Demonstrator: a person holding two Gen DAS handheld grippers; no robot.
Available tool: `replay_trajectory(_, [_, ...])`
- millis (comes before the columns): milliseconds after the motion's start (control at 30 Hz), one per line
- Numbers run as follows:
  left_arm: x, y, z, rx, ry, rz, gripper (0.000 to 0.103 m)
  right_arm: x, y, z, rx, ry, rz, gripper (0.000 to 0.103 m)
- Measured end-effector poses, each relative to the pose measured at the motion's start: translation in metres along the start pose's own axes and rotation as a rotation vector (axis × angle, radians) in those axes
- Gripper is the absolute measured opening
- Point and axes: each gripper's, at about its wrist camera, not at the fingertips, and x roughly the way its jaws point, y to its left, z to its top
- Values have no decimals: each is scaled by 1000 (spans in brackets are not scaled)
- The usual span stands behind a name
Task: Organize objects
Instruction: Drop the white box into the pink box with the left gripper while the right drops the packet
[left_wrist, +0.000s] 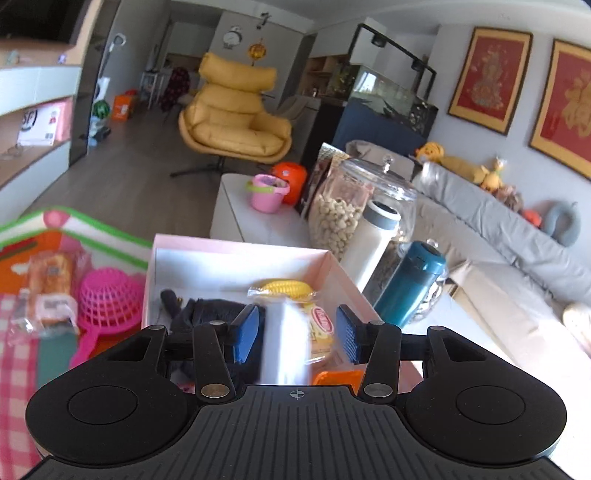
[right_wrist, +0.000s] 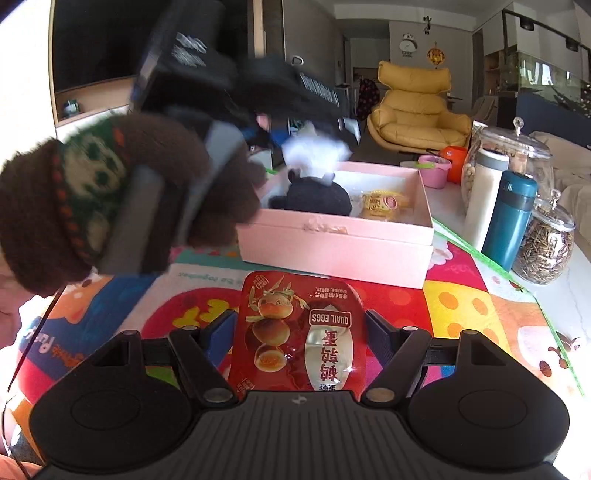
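Observation:
My left gripper (left_wrist: 295, 334) hangs over the pink box (left_wrist: 240, 246), jaws open, with a blurred white object (left_wrist: 284, 343) between the fingers, apparently loose. The box holds a dark cloth (left_wrist: 207, 310), a yellow corn toy (left_wrist: 284, 288) and a yellow snack pack (left_wrist: 320, 332). In the right wrist view the left gripper (right_wrist: 295, 136) shows above the box (right_wrist: 332, 243) with the white object (right_wrist: 314, 151) below it. My right gripper (right_wrist: 301, 332) holds a red quail-egg packet (right_wrist: 299, 332) between its fingers above the colourful mat (right_wrist: 458, 306).
A white bottle (left_wrist: 373, 243), a teal bottle (left_wrist: 410, 280) and glass jars (left_wrist: 354, 206) stand right of the box. A pink basket (left_wrist: 107, 299) and a bread pack (left_wrist: 48, 288) lie left. A pink bucket (left_wrist: 267, 192) sits behind.

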Motion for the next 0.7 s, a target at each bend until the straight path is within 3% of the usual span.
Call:
replay_trajectory(100, [-17, 18, 0, -64, -57, -29, 51, 7, -10, 0, 14, 30, 10, 74])
replay_trajectory(233, [-62, 38, -3, -42, -140, 2, 51, 14, -26, 17, 62, 29, 21, 74])
replay_trajectory(433, [-111, 78, -38, -81, -70, 45, 51, 23, -54, 111, 37, -92, -47, 74])
replay_trajectory(533, [-125, 98, -53, -139, -51, 70, 51, 55, -66, 172, 55, -58, -54, 74])
replay_trajectory(633, [-137, 113, -63, -185, -53, 76, 51, 107, -70, 216, 69, 55, -3, 78])
replay_trajectory(700, [-147, 122, -69, -193, -54, 88, 51, 124, -63, 225, 82, 61, -93, 85])
